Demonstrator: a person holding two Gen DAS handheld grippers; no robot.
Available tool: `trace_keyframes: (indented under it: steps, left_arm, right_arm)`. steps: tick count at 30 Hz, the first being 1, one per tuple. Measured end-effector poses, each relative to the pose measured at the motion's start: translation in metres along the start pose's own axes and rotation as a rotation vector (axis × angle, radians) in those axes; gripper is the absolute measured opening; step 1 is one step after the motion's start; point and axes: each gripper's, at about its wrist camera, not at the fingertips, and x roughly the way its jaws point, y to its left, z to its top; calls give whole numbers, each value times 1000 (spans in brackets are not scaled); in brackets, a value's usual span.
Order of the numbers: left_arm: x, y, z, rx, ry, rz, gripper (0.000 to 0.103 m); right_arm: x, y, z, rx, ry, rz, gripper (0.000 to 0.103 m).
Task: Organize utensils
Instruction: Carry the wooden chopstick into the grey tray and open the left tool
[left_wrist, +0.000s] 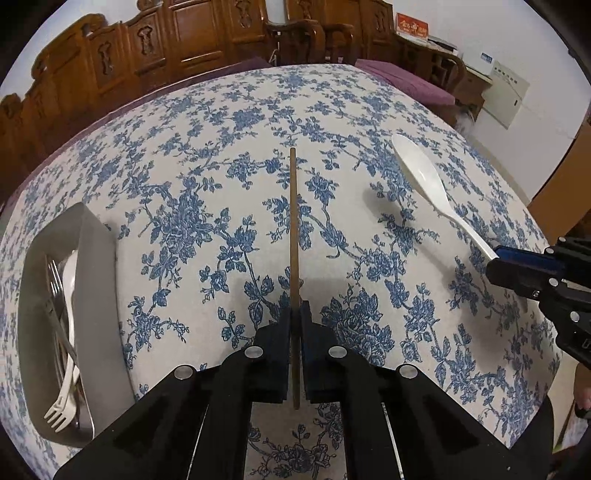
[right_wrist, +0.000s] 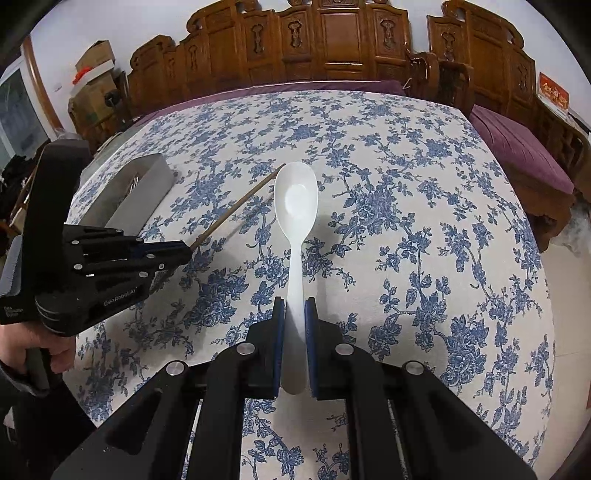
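My left gripper (left_wrist: 295, 314) is shut on a brown wooden chopstick (left_wrist: 293, 229) that points straight ahead above the table; it also shows in the right wrist view (right_wrist: 236, 206), held by the left gripper (right_wrist: 186, 251). My right gripper (right_wrist: 294, 306) is shut on the handle of a white plastic spoon (right_wrist: 295, 199), bowl facing up and pointing away. In the left wrist view the spoon (left_wrist: 421, 177) is held from the right by the right gripper (left_wrist: 495, 258). A grey metal tray (left_wrist: 96, 280) at the left holds forks (left_wrist: 61, 410) and other utensils.
The table wears a white cloth with blue flowers (left_wrist: 229, 122). The tray also shows at the far left in the right wrist view (right_wrist: 147, 184). Carved wooden chairs (right_wrist: 332, 40) and a purple cushioned bench (right_wrist: 517, 147) stand around the table's far sides.
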Motion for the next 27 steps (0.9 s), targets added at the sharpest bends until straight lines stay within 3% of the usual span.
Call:
trace_keyframes:
  steps: [14, 27]
  left_arm:
    - [-49, 20, -10, -11, -78, -9, 4]
    - [-86, 79, -29, -66, -118, 39, 4]
  right_arm:
    - [-7, 21, 4, -26, -19, 33, 13]
    - [-5, 77, 21, -106, -25, 76, 13]
